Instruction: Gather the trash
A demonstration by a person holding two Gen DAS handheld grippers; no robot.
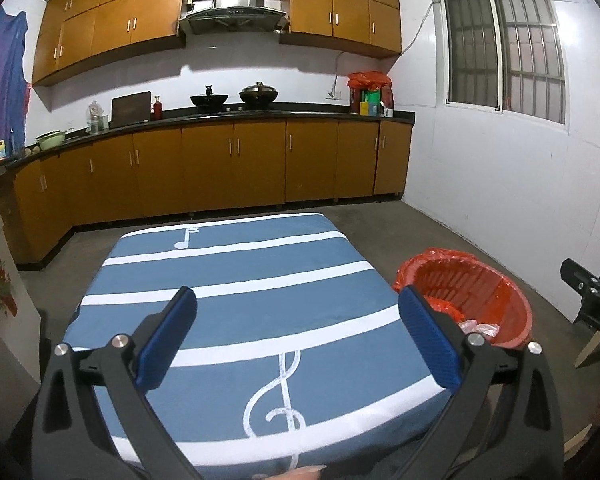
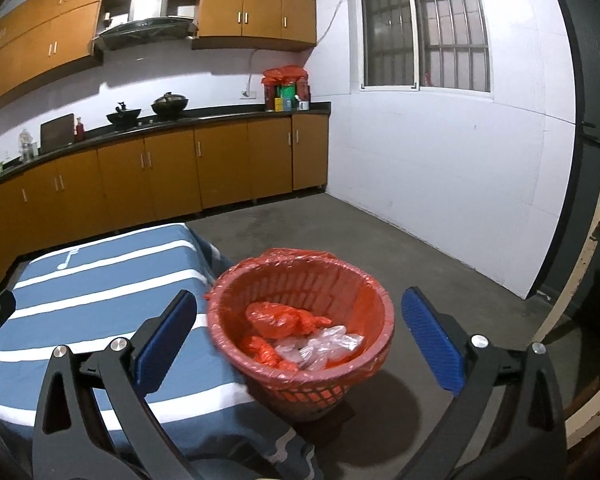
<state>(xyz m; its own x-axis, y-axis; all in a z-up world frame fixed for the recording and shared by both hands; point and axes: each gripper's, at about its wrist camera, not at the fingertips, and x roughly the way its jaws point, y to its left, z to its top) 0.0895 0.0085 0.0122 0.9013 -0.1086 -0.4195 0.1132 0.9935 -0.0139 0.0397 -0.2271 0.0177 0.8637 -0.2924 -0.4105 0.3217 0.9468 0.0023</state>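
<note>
A red mesh trash basket [image 2: 300,280] lined with a red plastic bag stands on the floor beside the table's right edge; it also shows in the left wrist view [image 1: 512,300]. Inside it lie crumpled red bags [image 2: 280,320] and clear plastic wrap [image 2: 324,346]. My right gripper [image 2: 298,340] is open and empty, held above the basket. My left gripper [image 1: 296,334] is open and empty above the table [image 1: 236,276], which has a blue cloth with white stripes and music notes. The right gripper's body [image 1: 592,296] shows at the left wrist view's right edge.
Orange kitchen cabinets [image 1: 236,164] with a dark counter run along the back wall, with two woks [image 1: 236,98] on the stove. A white wall [image 2: 440,180] with a barred window is on the right. A pale wooden frame [image 2: 592,248] stands at far right. The floor is bare concrete.
</note>
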